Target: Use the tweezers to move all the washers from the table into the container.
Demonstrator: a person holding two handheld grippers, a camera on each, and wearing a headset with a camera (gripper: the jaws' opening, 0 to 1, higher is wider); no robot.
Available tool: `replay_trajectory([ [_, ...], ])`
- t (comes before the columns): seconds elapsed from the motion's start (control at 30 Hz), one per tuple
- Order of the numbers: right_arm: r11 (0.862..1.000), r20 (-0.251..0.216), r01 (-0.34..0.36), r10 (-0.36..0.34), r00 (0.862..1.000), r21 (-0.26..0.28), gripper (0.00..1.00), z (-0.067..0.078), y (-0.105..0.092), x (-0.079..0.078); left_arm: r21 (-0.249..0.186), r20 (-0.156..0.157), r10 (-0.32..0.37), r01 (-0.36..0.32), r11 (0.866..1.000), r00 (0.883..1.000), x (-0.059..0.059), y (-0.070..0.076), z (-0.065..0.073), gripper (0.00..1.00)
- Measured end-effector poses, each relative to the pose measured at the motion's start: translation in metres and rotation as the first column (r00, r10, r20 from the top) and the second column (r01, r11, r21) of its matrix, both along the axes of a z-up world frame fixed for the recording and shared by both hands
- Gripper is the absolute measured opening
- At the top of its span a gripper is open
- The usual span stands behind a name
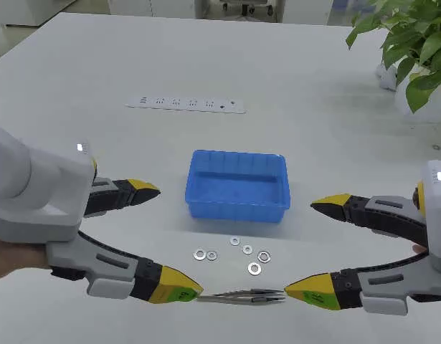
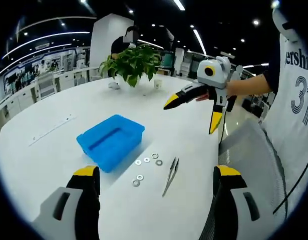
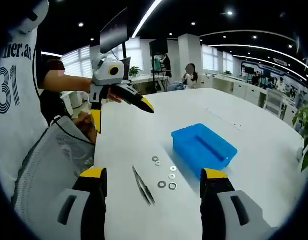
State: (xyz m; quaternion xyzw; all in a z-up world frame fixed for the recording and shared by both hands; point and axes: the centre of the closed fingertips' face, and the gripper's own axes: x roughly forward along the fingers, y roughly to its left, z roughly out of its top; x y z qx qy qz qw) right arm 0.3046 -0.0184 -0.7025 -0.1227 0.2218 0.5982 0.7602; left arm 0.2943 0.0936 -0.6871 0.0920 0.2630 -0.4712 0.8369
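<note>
Several metal washers (image 1: 254, 269) lie loose on the white table (image 1: 313, 107), just in front of an empty blue container (image 1: 234, 208). Closer to me, silver tweezers (image 1: 242, 294) lie flat between the lower jaw tips of both grippers. My left gripper (image 1: 173, 240) is open, left of the washers, and holds nothing. My right gripper (image 1: 300, 247) is open on the right, also with nothing in it. The left gripper view looks between its open jaws (image 2: 156, 172) at the washers (image 2: 140, 177), tweezers (image 2: 171, 175) and container (image 2: 113, 155). The right gripper view shows the tweezers (image 3: 142, 186), washers (image 3: 162, 184) and container (image 3: 194, 155).
A white power strip (image 1: 186, 104) lies on the table beyond the container. A potted plant (image 1: 414, 43) stands at the far right corner. A mesh chair (image 3: 48, 160) and my shirt show at the near table edge.
</note>
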Motion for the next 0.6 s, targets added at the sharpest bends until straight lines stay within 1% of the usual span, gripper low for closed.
replay_trajectory([
  [0.07,1.0,0.001,0.006,-0.006,1.0,0.004,0.76,0.0012,-0.0006,0.001,0.007,-0.002,0.002,-0.002,1.0,1.0,0.0002,0.0001,-0.0019,0.99],
  [0.1,1.0,0.0,0.008,-0.008,1.0,0.002,0.76,0.0011,-0.0014,0.0014,0.007,-0.008,0.004,-0.004,1.0,1.0,0.0001,0.0001,-0.0025,0.99],
  [0.17,1.0,0.002,0.01,-0.01,1.0,-0.001,0.76,0.0013,-0.0023,0.0016,-0.002,-0.012,0.005,-0.005,1.0,1.0,0.0001,-0.0008,-0.0014,0.99],
  [0.23,1.0,0.001,0.012,-0.012,1.0,0.0,0.76,0.0023,-0.0027,0.0015,-0.003,-0.011,0.004,-0.004,1.0,1.0,0.0003,-0.0005,-0.0003,0.99],
  [0.33,1.0,-0.003,0.016,-0.016,1.0,0.003,0.76,0.0021,-0.0029,0.0012,0.008,-0.01,0.006,-0.006,1.0,1.0,0.0017,0.0024,0.0,0.99],
  [0.4,1.0,-0.008,0.02,-0.02,1.0,-0.001,0.76,0.0002,-0.0028,0.0003,-0.005,-0.012,0.012,-0.012,1.0,1.0,0.003,0.0037,0.0037,0.99],
  [0.47,1.0,-0.01,0.019,-0.019,1.0,-0.003,0.76,-0.001,-0.0022,-0.0013,-0.015,-0.004,0.019,-0.019,1.0,1.0,0.0042,0.004,0.0066,0.99],
  [0.6,1.0,-0.005,0.015,-0.015,1.0,-0.006,0.75,-0.0009,-0.0008,-0.0035,-0.005,-0.001,0.027,-0.027,1.0,1.0,0.0051,0.0061,0.0055,0.99],
])
